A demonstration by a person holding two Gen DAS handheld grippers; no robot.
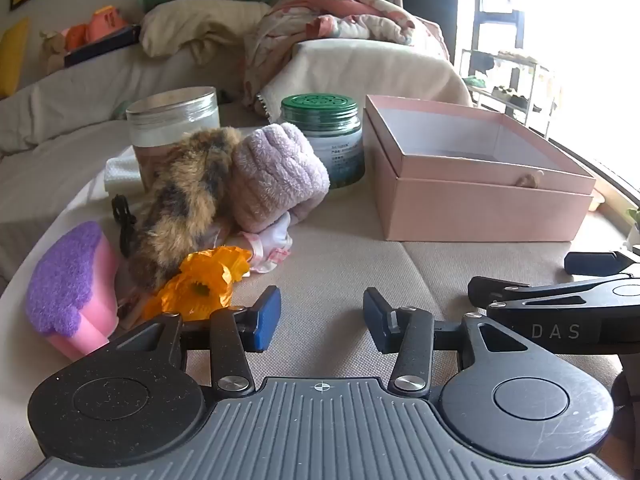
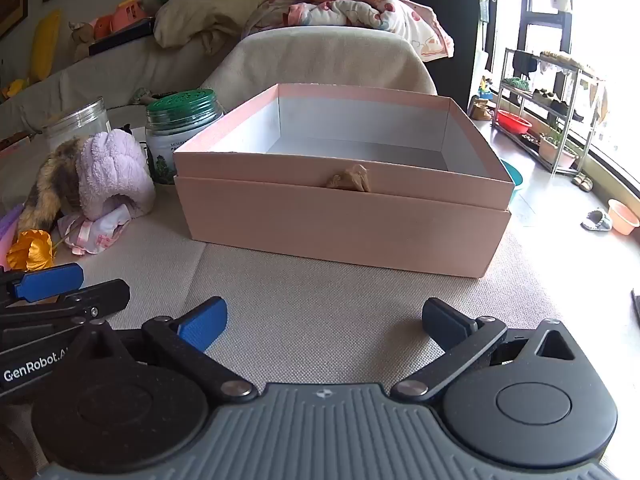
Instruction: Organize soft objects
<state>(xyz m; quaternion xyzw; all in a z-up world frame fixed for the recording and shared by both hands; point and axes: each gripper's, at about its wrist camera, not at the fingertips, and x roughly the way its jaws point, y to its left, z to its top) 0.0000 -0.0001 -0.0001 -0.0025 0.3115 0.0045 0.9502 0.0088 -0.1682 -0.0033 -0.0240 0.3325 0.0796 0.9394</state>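
A heap of soft things lies at the left of the beige cushion: a brown furry tail (image 1: 184, 204) (image 2: 52, 184), a lilac fleece piece (image 1: 276, 176) (image 2: 112, 172), a pink-checked cloth (image 1: 268, 248) (image 2: 96, 228), an orange fabric flower (image 1: 200, 284) (image 2: 32, 250) and a purple-topped pink sponge (image 1: 68, 284). An open pink box (image 1: 480, 196) (image 2: 344, 216) stands to the right with nothing visible inside. My left gripper (image 1: 322, 316) is open just right of the flower, holding nothing. My right gripper (image 2: 324, 322) is wide open in front of the box, nothing between its fingers.
A glass jar (image 1: 174, 120) (image 2: 76, 124) and a green-lidded jar (image 1: 322, 132) (image 2: 180, 128) stand behind the heap. Bedding and pillows (image 1: 320, 20) pile up on the sofa behind. A shelf rack (image 2: 548, 108) and floor items are at the right by the window.
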